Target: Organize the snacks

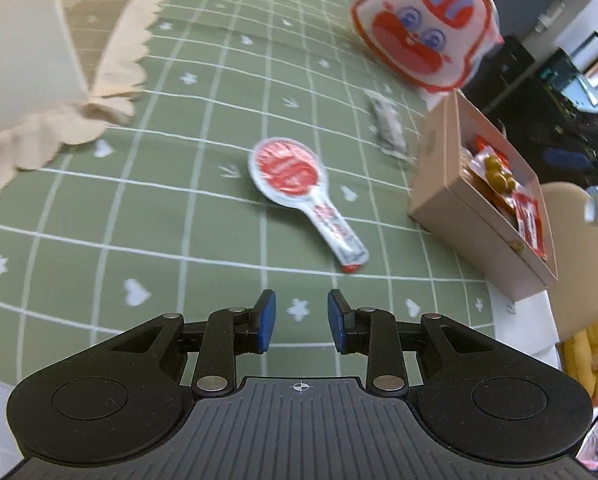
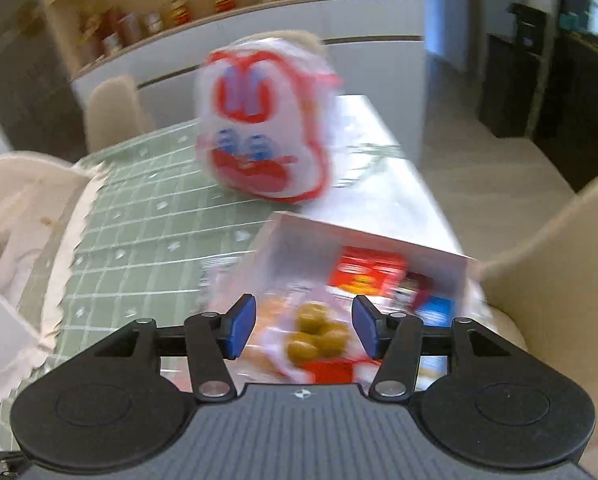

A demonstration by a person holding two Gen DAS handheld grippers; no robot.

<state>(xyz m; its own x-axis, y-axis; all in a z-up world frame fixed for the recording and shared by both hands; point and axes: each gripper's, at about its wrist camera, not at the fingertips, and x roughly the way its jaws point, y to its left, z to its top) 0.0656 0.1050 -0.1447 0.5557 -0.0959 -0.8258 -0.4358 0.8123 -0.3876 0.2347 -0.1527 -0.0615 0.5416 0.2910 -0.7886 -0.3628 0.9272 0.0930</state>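
One box (image 1: 439, 196), one spoon-shaped packet (image 1: 295, 184), one rabbit-face packet (image 1: 423, 28).

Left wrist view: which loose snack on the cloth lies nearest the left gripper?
The spoon-shaped red-and-white packet, dead ahead of the left gripper. The silvery wrapped bar lies farther back, by the box.

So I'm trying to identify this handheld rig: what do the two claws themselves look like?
Both match: the left claw and right claw each have blue pads on black linkage arms with silver pivot pins, two round black housings, and a ribbed dark grey body marked with a small crosshair. No cables or sleeves are visible.
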